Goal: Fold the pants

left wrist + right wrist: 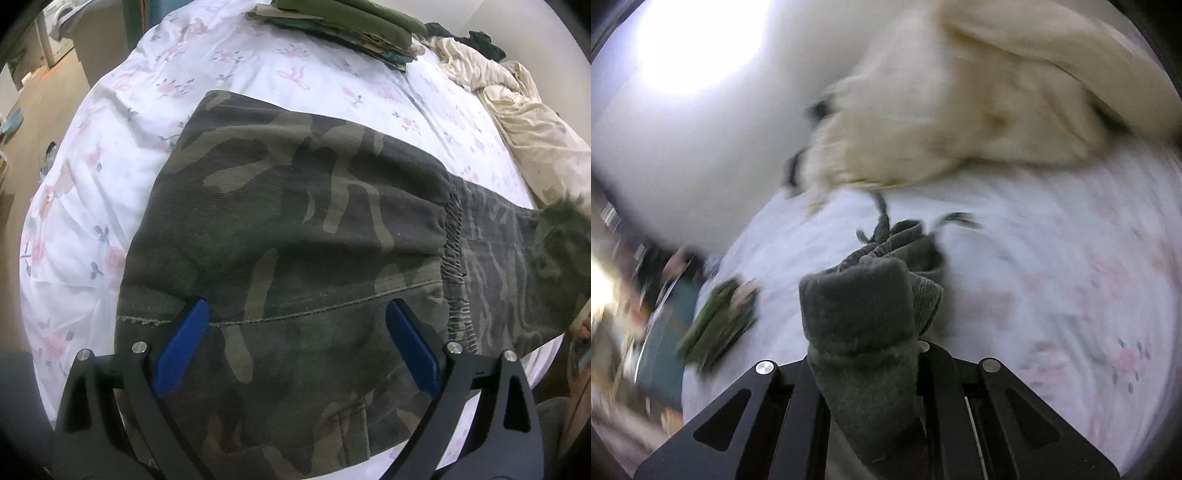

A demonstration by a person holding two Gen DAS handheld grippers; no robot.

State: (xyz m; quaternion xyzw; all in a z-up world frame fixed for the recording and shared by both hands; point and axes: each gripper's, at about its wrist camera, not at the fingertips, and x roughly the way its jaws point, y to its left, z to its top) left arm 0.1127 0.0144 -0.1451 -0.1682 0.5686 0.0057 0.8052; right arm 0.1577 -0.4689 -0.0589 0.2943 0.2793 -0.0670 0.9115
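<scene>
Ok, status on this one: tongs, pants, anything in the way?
Left tongs open over the camouflage pants. Right tongs shut on the pants' bunched grey fabric. Folded green clothes and cream bedding lie clear.

Your left gripper [298, 314] has two bright blue pads [183, 345] with a fine ribbed feel to them, stuck on shiny black arms. Each black arm has long, rounded holes cut in it and little round silver screws [139, 347] on top. Your right gripper [866, 350] has the same black arms, the same cut-out holes and the same silver screws [765, 367].
</scene>
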